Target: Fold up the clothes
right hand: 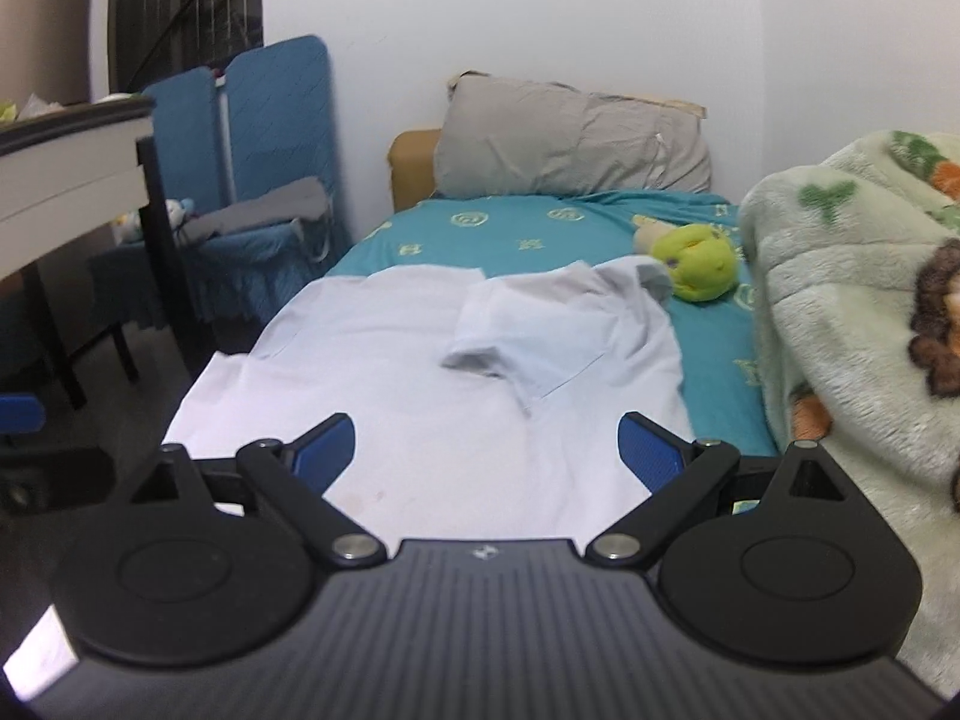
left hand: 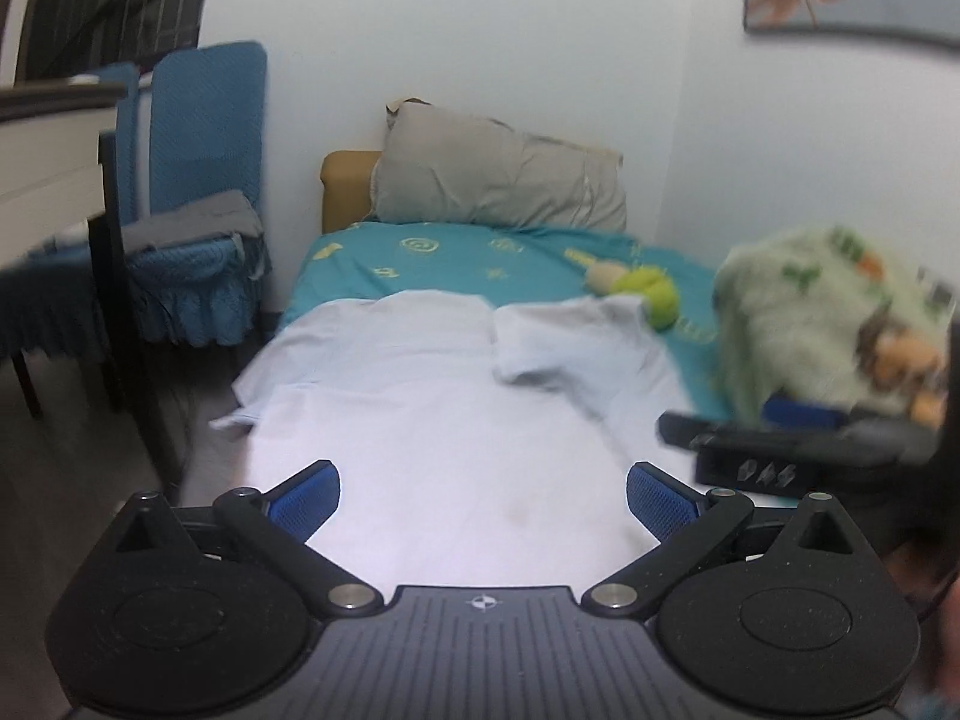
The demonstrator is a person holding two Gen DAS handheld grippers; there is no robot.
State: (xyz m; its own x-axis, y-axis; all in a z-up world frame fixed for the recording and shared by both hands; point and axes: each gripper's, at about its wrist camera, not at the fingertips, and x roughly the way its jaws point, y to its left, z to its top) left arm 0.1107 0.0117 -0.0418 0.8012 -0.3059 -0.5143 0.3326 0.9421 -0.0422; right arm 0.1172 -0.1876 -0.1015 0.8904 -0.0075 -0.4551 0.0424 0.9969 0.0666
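**White shirt spread on the bed, both grippers released above it**

At the far left stands a white table [right hand: 54,180] with dark legs, and beside it a blue chair [right hand: 270,138] with grey cloth [right hand: 264,210] lying on its seat, just off the bed's left edge. The white shirt [right hand: 420,372] lies flat on the teal sheet [right hand: 510,240], reaching the bed's left edge; one sleeve is folded inward over its right half. The left gripper [left hand: 483,495] hovers over the shirt's near end, jaws spread wide and holding nothing. The right gripper [right hand: 485,450] does likewise, its blue pads apart with only cloth showing between them. A grey pillow [right hand: 570,138] leans against the wall at the head of the bed. A green plush toy [right hand: 699,264] touches the shirt's far right corner. Along the bed's right edge a bulky fleece blanket [right hand: 852,312] is heaped, crowding that side.
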